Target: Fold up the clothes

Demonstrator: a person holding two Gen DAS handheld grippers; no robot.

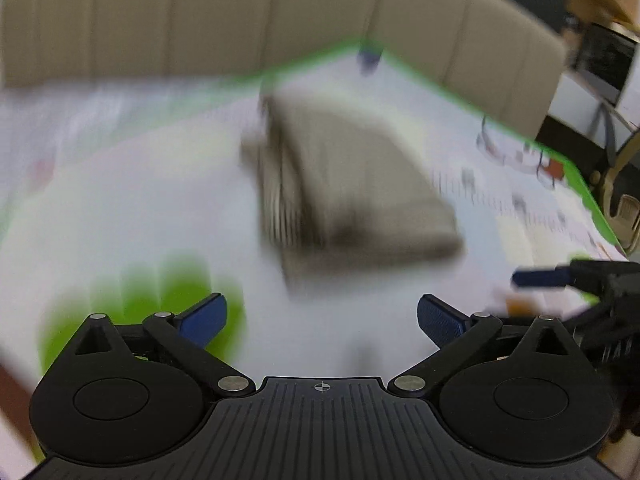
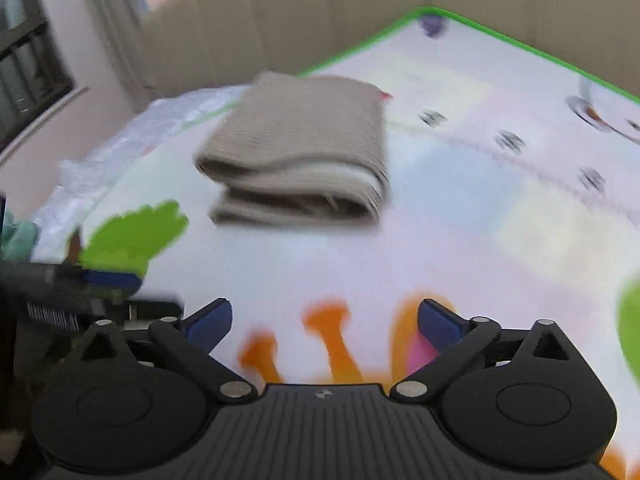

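Left gripper [image 1: 322,322] jaws wide apart, nothing between the blue pads, only mat showing in the gap. Right gripper [image 2: 325,322] same: jaws spread wide, empty, blue pads over the orange print on the mat. Both sit above a play mat [image 2: 460,208], white with a green border and cartoon prints, and clear of the garment. Folded garment [image 2: 298,152], grey-beige knit, lies flat on the mat as a compact stacked bundle, several layers showing at the near edge; at about 12 o'clock from the right gripper, well apart from it. In the left wrist view the same garment [image 1: 348,184] sits at roughly 12 to 1 o'clock, heavily motion-blurred, so the fold edges are hard to read there; possibly a ribbed hem on its left side. Right gripper's blue finger also shows at 3 o'clock in the left view, left gripper at 9 o'clock in the right view. Beige padded wall [image 1: 240,16] runs behind the mat at 12 o'clock. Crumpled clear plastic [image 2: 100,160] at 10 o'clock along the mat edge.
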